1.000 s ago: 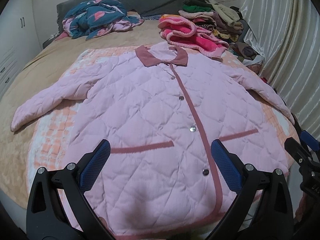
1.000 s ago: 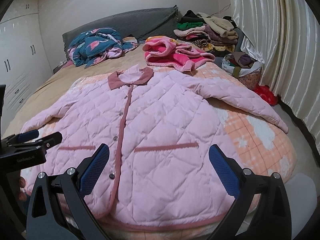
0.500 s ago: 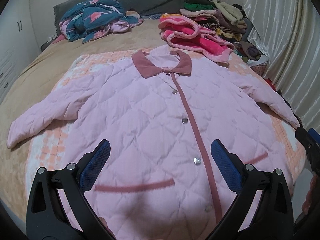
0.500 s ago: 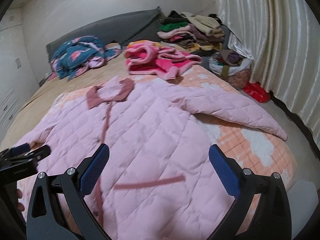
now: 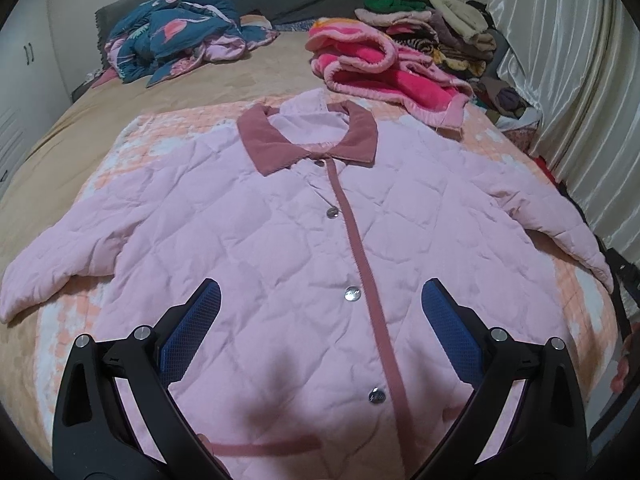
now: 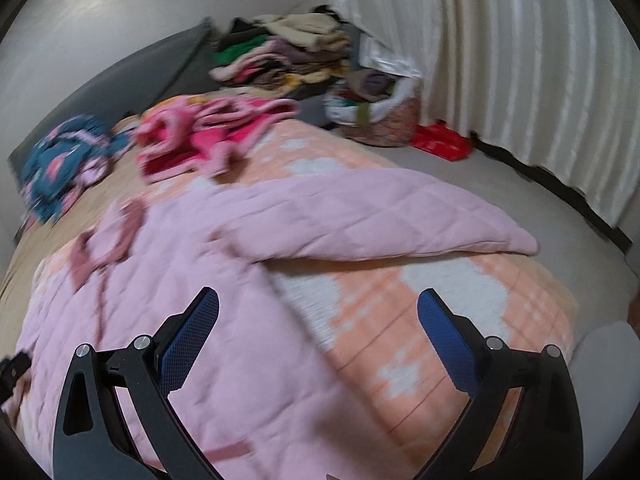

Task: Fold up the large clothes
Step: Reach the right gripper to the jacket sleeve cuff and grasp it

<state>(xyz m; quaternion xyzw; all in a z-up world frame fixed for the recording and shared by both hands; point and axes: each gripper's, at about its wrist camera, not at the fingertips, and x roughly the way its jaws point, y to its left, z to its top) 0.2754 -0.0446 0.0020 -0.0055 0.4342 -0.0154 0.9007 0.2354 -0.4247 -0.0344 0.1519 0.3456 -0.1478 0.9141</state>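
Observation:
A pink quilted jacket (image 5: 304, 240) with a dusty-rose collar (image 5: 272, 148) lies flat, front up and buttoned, on the bed, both sleeves spread. My left gripper (image 5: 320, 304) is open and empty, hovering over the jacket's lower front near the button placket. My right gripper (image 6: 318, 312) is open and empty above the jacket's side, near its right sleeve (image 6: 380, 216), which lies out toward the bed edge. That view is blurred.
An orange-and-white blanket (image 6: 460, 320) lies under the jacket on the tan bed (image 5: 180, 92). A blue patterned bundle (image 5: 180, 36), a pink fleece heap (image 5: 376, 68) and a stack of clothes (image 5: 420, 20) sit at the back. Curtains (image 6: 520, 60) and floor (image 6: 580, 232) are on the right.
Both grippers moved forward over the jacket. The right gripper also swung right toward the right sleeve and bed edge. Both stayed open.

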